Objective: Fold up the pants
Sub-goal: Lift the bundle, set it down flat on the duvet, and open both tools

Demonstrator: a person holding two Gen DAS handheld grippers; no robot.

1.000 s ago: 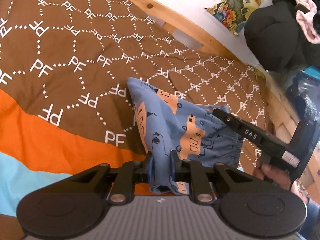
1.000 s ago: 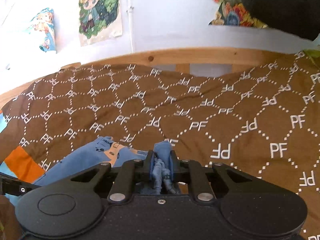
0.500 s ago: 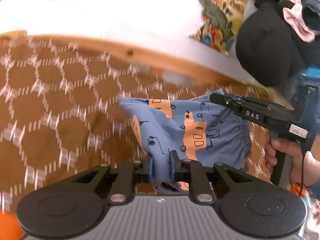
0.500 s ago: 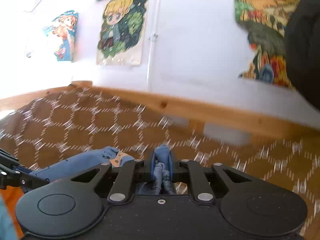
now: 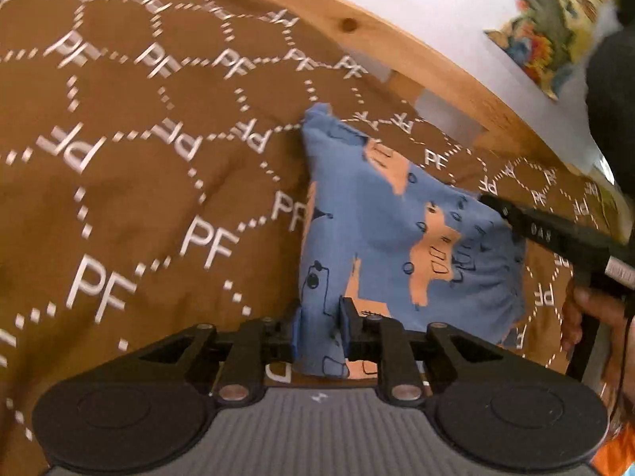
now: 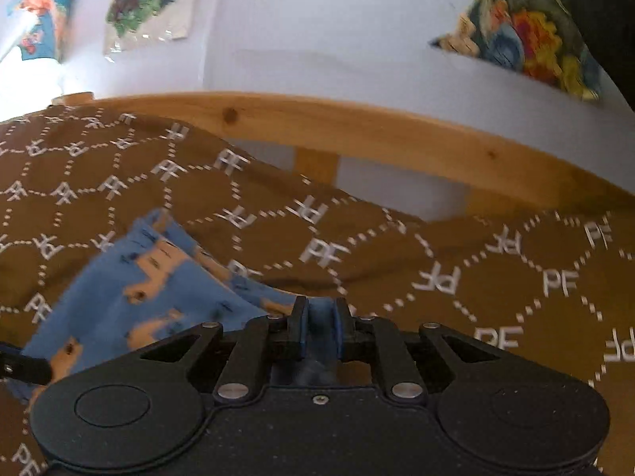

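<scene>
Got the pants pinched in both grippers right now. My left gripper has a bunched fold of the blue fabric between its pads; its jaws have just been opening a little, but the cloth is still squeezed in there. My right gripper is clamped on another bit of the same pants, near the elastic waist. The pants hang between the two, spread over the brown bedspread toward the bed's far edge, close to the wooden rail. In the left view I can see my right hand gripping its handle at the right edge.
</scene>
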